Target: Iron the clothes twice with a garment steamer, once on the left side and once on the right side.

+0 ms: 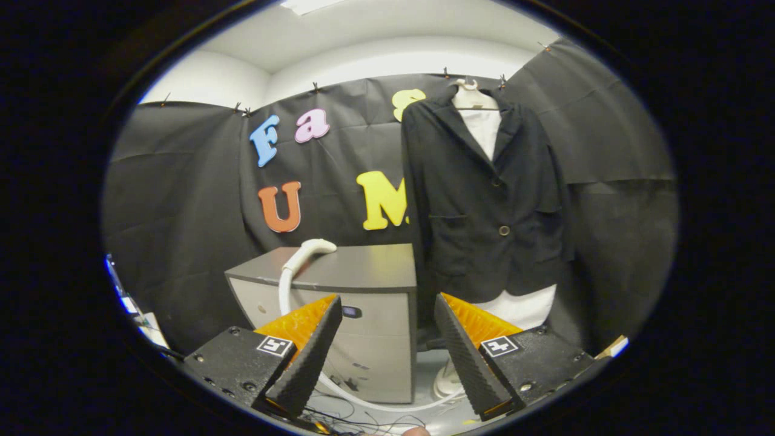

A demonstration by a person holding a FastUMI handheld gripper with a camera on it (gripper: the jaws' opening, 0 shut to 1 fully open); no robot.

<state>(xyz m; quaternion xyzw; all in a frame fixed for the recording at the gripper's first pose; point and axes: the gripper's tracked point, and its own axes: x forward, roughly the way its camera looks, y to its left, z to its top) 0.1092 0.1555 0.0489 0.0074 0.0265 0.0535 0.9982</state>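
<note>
- The tool (384,348) is spread wide, gripping nothing.
- A steamer head (312,249) lies on the grey cabinet (357,272), just beyond the fingers.
- A dark jacket (484,200) hangs right of the cabinet, farther back.

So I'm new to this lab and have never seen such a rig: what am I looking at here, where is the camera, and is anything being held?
The camera rides on a hand-held two-finger gripper and looks forward along its fingers, the two wedges low in the view. They stand apart with nothing between them, so the gripper is open and holds nothing. Beyond them is a grey cabinet. On its top lies the steamer head, pale, with its hose running down the cabinet's front to the floor. A pale base stands on the floor beside the cabinet. To the cabinet's right, a dark jacket hangs on a hanger over a white shirt, against the booth's black cloth wall. The steamer is not yet picked up.
</note>
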